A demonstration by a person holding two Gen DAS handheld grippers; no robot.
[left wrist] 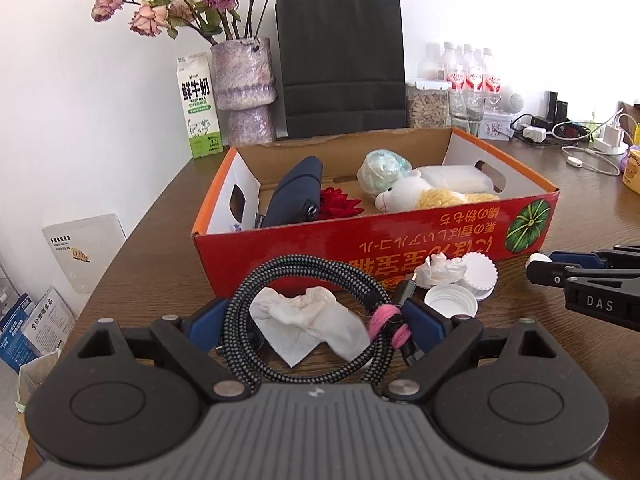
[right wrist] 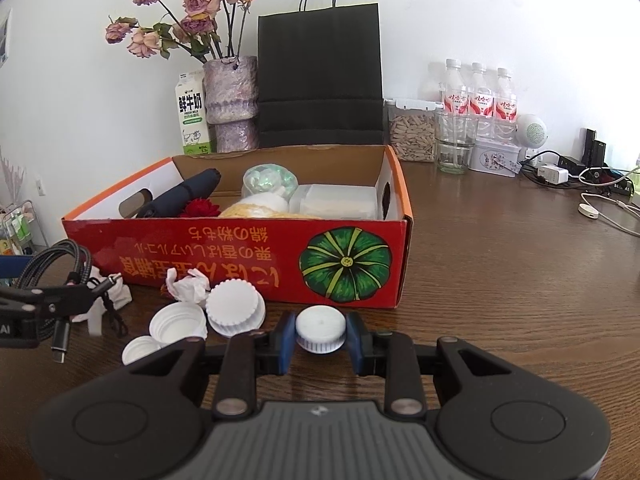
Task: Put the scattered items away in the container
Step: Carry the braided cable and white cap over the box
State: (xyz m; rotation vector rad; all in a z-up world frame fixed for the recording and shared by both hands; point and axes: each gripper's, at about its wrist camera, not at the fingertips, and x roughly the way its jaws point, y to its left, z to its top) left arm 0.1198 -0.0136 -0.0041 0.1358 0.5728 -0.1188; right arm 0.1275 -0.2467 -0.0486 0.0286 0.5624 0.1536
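My left gripper (left wrist: 316, 326) has the coiled braided cable (left wrist: 304, 312) between its blue fingers (left wrist: 424, 320), which clasp the loop from both sides; the coil stands up from the wooden table (left wrist: 160, 240), its ring facing me, with the pink tie (left wrist: 390, 326) against the right-hand finger and the plug ends hanging beside it. Through the loop I see a crumpled white tissue (left wrist: 308, 324) lying on the table. That gripper points forward and somewhat downward toward the red cardboard box (left wrist: 360, 240), just short of its near wall. My right gripper (right wrist: 321, 334) is clamped on a white ribbed cap (right wrist: 321, 330), one finger pressed to each side, the cap's flat top facing up and toward me. It too tilts downward, close in front of the box's pumpkin picture (right wrist: 345, 264). To its left, three more white caps (right wrist: 235, 308) and a second tissue wad (right wrist: 186, 286) lie clustered near the box.
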